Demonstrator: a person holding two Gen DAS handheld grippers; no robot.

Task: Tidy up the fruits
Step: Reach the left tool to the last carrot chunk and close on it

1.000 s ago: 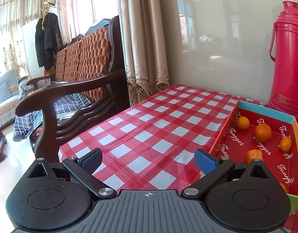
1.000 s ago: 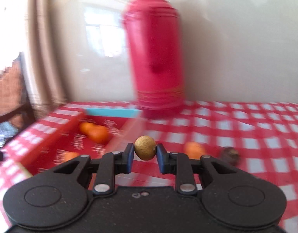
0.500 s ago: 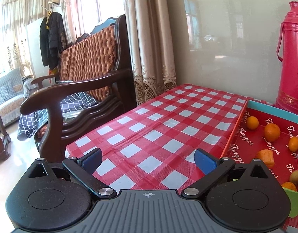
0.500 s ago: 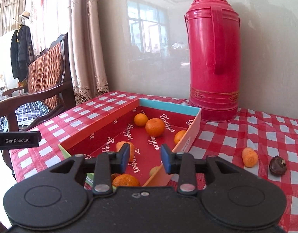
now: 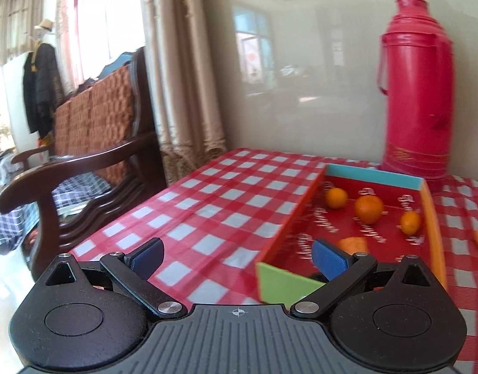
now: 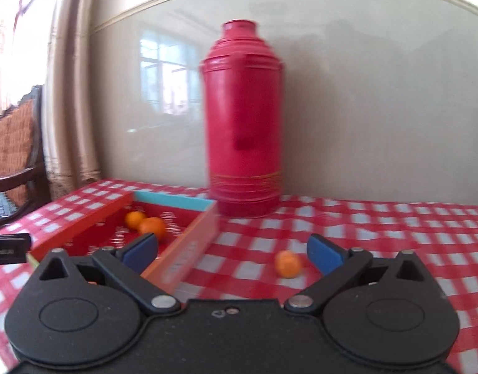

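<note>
Left wrist view, surface: table under a red-and-white checked tablecloth [image 5: 226, 193]; the cloth runs up to a glossy pale wall [image 5: 316, 87] that reflects a window.
Tray: shallow red cardboard tray [image 5: 432, 218] on the cloth, with an orange long side, a teal far end and a green near end; white script printed on its red floor.
Fruit in tray: three round oranges [image 5: 368, 208] in the far half, well apart from one another; an orange piece [image 5: 352, 244] nearer the camera, partly hidden by a blue pad.
Fruit outside tray: one small orange fruit [image 6: 288, 263] on the cloth just right of the tray's long side.
Flask: tall red thermos flask [image 6: 243, 124] standing upright on the cloth against the wall, behind the tray's far corner.
Room: dark wooden armchair [image 5: 92, 159] with woven orange back left of the table; beige curtains [image 5: 182, 71] beside it; dark coat and hat [image 5: 41, 74] hanging by bright windows.
Left gripper [image 5: 237, 257]: jaws spread wide, nothing between them; it hovers over the tray's near corner.
Right gripper [image 6: 231, 254]: jaws opening, now wide apart and holding nothing; the tray's long side and the loose fruit lie on the cloth beyond them.
Image quality: both views motion-blurred.
</note>
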